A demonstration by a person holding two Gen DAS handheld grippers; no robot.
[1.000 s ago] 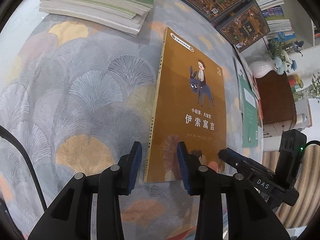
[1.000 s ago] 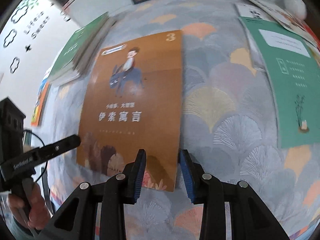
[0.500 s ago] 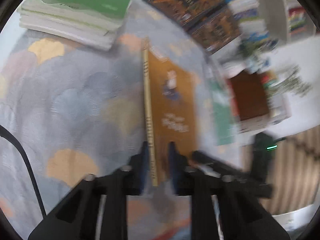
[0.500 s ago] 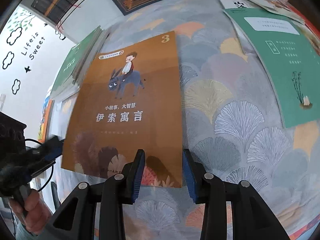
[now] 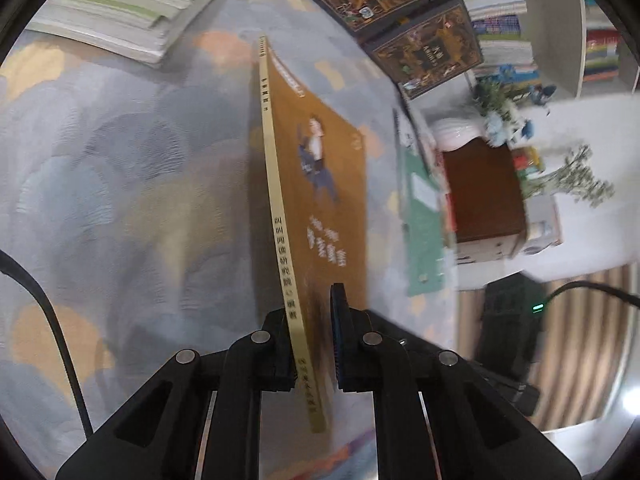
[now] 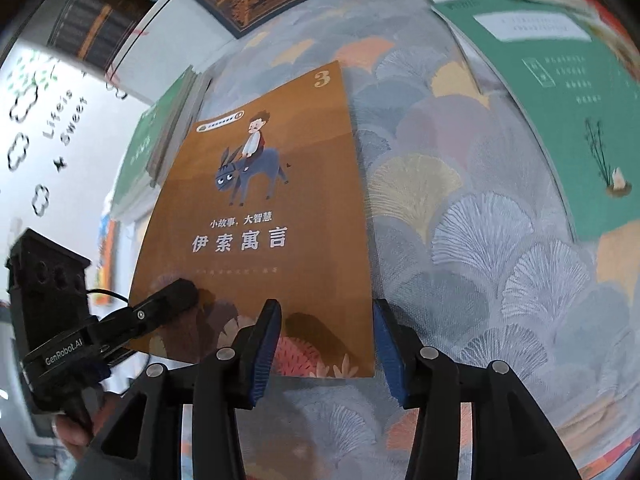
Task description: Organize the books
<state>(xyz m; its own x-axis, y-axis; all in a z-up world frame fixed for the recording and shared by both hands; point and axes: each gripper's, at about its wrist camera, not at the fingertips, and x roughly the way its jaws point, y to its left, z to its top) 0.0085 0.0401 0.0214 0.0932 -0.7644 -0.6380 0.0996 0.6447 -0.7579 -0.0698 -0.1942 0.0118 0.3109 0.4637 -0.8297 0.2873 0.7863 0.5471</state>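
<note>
1. Left wrist view: your left gripper [image 5: 312, 344] has its jaws clamped tight on the near spine corner of the orange book [image 5: 320, 184], which is tipped up on edge above the fan-patterned cloth on the desk [image 5: 120, 168]. Beyond the orange book's far end, to the left, lies the stack of green-covered books [image 5: 132, 4]; to the right of that far end lie two dark ornate books [image 5: 400, 4]. Just right of the orange book lies a green booklet [image 5: 424, 216], and past that a brown box [image 5: 484, 196].

2. Right wrist view: your right gripper [image 6: 326, 344] has its jaws opening. They straddle the orange book's [image 6: 260, 216] near right corner, but the pads do not press on it. At the book's near left corner your left gripper [image 6: 176, 300] grips it, with your hand [image 6: 76, 432] below. The green booklet [image 6: 560, 112] lies well right of the orange book, and the green stack [image 6: 160, 140] sits by its left edge.
</note>
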